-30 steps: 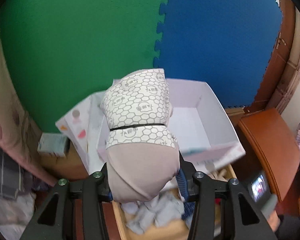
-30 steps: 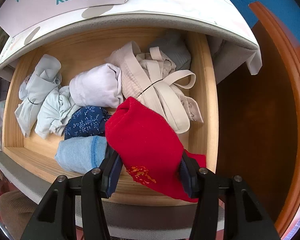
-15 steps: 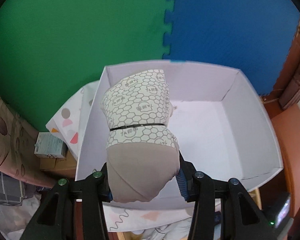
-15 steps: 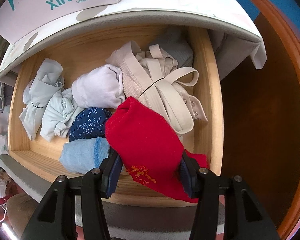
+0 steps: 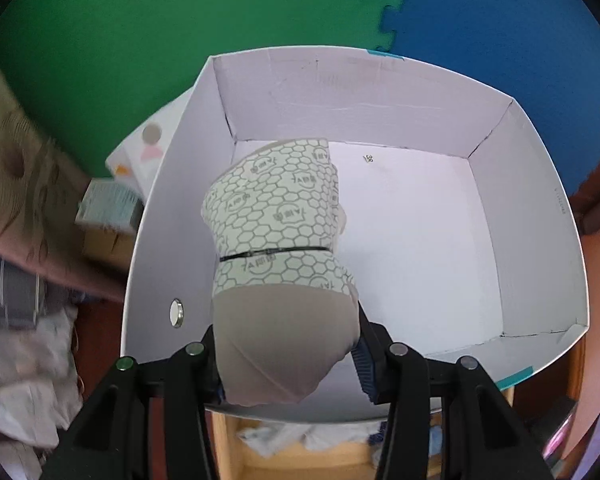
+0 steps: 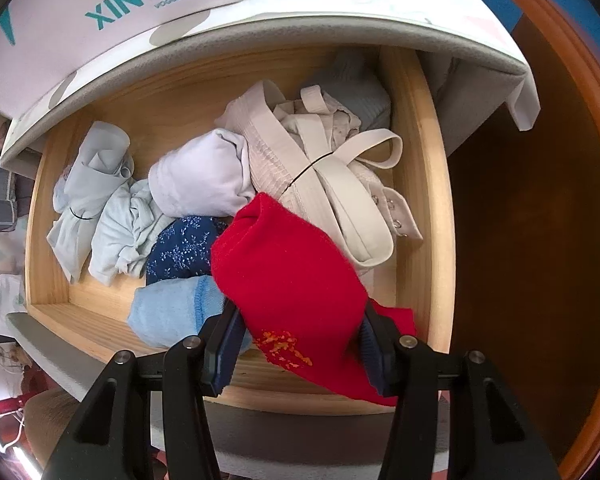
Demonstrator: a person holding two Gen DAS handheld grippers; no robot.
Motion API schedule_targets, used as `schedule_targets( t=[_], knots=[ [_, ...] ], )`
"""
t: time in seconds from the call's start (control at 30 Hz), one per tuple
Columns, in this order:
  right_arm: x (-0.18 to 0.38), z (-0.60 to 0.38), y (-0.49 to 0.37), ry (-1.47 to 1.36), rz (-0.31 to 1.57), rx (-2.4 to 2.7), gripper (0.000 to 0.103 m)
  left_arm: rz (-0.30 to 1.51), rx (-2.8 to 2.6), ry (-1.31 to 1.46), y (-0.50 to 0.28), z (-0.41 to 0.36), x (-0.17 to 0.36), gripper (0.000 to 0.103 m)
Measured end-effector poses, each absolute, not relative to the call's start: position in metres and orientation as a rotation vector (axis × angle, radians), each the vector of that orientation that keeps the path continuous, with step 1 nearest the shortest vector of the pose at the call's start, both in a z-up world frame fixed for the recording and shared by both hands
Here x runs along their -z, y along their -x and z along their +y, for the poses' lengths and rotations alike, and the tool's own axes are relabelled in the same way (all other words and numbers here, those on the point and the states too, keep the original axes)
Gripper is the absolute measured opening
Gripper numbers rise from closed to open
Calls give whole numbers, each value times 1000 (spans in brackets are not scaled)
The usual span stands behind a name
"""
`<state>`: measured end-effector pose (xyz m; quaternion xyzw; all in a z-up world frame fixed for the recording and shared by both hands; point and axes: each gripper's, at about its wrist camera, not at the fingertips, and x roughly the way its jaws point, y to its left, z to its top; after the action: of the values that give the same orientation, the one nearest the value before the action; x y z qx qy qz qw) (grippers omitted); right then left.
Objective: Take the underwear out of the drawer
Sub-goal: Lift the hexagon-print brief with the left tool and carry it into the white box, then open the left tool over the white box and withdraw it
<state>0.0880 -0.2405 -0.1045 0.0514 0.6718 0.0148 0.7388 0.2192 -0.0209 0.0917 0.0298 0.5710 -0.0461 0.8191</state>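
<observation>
Left gripper (image 5: 288, 356) clamps a beige honeycomb-print bundle (image 5: 278, 248) over the white box (image 5: 540, 216). Right gripper (image 6: 298, 350) grips a red roll (image 6: 288, 272) above the wooden drawer (image 6: 432, 184) (other rolled garments inside).

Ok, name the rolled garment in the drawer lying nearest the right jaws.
The light blue roll at the drawer's front edge, just left of the held red garment.

Soft even daylight, no harsh glare; strong fisheye bending, black corner vignettes; motion blur at left view's edge
</observation>
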Motion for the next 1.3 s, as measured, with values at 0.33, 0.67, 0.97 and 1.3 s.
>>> schedule_targets(
  t=[0.33, 0.67, 0.97, 1.3],
  knots=[
    [102, -243, -86, -115, 1470, -30, 49, 1244, 61, -66, -209, -24, -87, 51],
    [102, -243, -86, -108, 1473, -29, 49, 1168, 83, -48, -211, -30, -99, 59],
    [103, -235, -87, -89, 1474, -28, 49, 996, 52, -71, -167, -28, -143, 60],
    [97, -238, -84, -111, 1436, -54, 49, 987, -43, 3, -74, 7, -105, 62]
  ],
)
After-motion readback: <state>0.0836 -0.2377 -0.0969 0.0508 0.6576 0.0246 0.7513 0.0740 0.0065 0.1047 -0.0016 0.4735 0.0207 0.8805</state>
